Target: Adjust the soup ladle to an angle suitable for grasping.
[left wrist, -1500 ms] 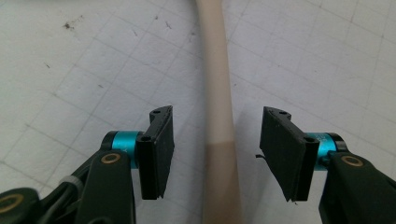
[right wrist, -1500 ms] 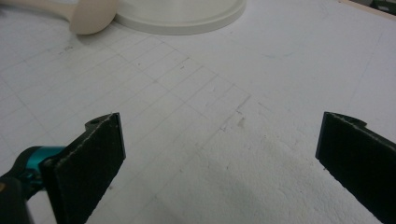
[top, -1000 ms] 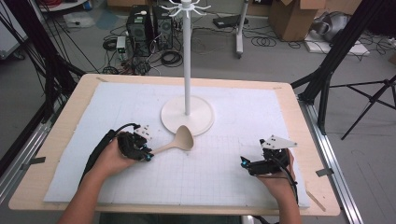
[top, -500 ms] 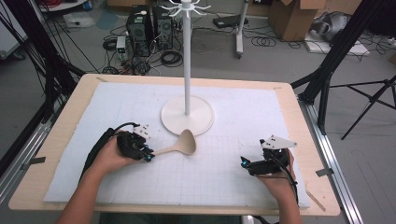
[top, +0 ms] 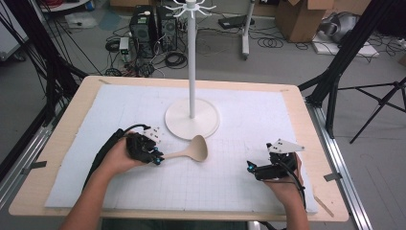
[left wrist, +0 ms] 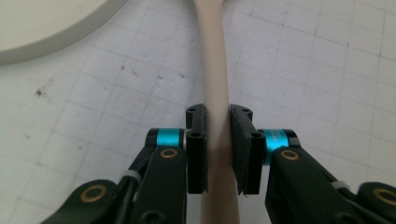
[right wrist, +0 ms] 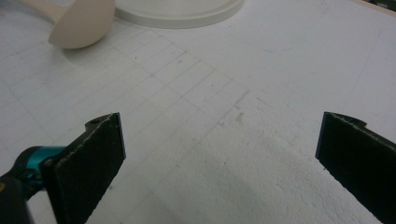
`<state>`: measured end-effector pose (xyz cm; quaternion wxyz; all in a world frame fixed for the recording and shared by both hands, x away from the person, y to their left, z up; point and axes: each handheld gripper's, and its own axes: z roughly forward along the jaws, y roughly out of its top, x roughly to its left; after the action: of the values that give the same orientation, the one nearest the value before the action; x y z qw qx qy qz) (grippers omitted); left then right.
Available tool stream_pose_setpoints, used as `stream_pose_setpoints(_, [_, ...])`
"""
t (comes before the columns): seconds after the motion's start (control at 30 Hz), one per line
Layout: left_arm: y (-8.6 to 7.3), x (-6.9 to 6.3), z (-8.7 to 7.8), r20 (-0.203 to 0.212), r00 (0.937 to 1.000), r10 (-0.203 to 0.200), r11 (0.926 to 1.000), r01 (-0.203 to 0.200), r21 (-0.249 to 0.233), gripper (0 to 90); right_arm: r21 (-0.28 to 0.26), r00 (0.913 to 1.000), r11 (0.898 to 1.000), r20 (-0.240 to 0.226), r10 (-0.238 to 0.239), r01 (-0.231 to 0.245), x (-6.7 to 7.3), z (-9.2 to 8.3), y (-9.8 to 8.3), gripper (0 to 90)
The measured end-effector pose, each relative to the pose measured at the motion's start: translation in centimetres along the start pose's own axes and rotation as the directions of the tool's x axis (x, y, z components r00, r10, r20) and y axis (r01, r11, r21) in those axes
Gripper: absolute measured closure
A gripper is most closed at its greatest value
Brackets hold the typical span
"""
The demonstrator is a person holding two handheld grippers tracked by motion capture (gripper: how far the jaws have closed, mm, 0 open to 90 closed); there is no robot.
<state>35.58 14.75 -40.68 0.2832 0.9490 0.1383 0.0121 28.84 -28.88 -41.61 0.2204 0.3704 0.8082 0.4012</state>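
Your left gripper (top: pixel 157 157) pinches the handle of the beige plastic spoon (top: pixel 194 150). Your right gripper (top: pixel 251 167) rests spread wide over the white gridded mat (top: pixel 239 120).

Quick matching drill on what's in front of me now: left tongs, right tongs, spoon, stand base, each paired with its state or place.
1. left tongs
2. right tongs
3. spoon
4. stand base

a. round, white, on the mat beyond the spoon bowl
b. open over bare mat
c. gripped by its handle
d. shut on a beige handle

Pairs: 1-d, 2-b, 3-c, 4-a
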Motion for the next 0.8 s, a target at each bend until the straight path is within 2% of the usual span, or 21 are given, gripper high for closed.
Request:
stream_pose_setpoints(0.17, [0.8,-0.2,1.0,0.017,0.9998,0.005,0.9999,-0.005,0.010,76.9,-0.004,1.0000,1.000,0.004,0.006,-0.006,-0.1,-0.2,-0.1,0.2])
stream_pose_setpoints(0.3, [1.9,-0.6,1.8,0.024,0.9992,0.033,0.9995,-0.033,0.003,76.9,-0.003,1.0000,1.000,0.004,0.005,-0.005,-0.1,-0.2,-0.1,0.1])
stream_pose_setpoints(0.37, [2.5,-0.7,2.3,0.034,0.9986,0.041,0.9992,-0.041,0.003,76.9,-0.003,1.0000,1.000,0.004,0.004,-0.004,-0.1,-0.2,-0.1,0.1])
stream_pose_setpoints(0.43, [3.7,-1.1,3.0,0.050,0.9964,0.069,0.9976,-0.069,0.001,76.8,-0.008,1.0000,1.000,0.003,0.006,-0.006,-0.2,-0.2,-0.1,0.2])
stream_pose_setpoints(0.5, [4.2,-1.2,3.3,0.051,0.9953,0.083,0.9965,-0.083,0.001,76.9,-0.011,1.0000,1.000,0.004,0.005,-0.005,-0.2,-0.3,-0.1,0.2])
stream_pose_setpoints(0.53, [5.1,-1.5,3.8,0.061,0.9935,0.096,0.9953,-0.097,0.003,76.8,-0.018,1.0000,1.000,0.005,0.007,-0.007,-0.3,-0.4,-0.1,0.2])
stream_pose_setpoints(0.8, [7.4,-1.9,5.8,0.073,0.9894,0.126,0.9920,-0.126,0.002,76.8,-0.037,0.9997,0.999,0.011,0.022,-0.022,-0.7,-1.0,-0.1,0.2])
